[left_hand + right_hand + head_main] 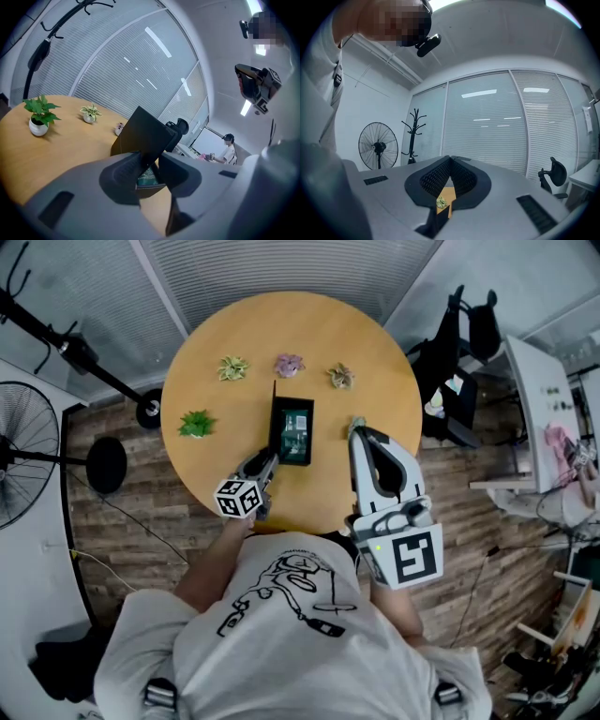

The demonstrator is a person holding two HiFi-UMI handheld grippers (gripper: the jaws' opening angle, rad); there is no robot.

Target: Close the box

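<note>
A round wooden table fills the middle of the head view, with the person standing at its near edge. The right gripper is held over the table's near right part, well right of the box; its jaws are closed tip to tip with nothing between them. The left gripper is at the box's near left corner. Its jaws are parted, with the near edge of the raised lid between them. The black box lies open just near of the table's centre, its lid upright along its left side. A green potted plant sits left of the box, and three smaller potted plants are lined up beyond it.
</note>
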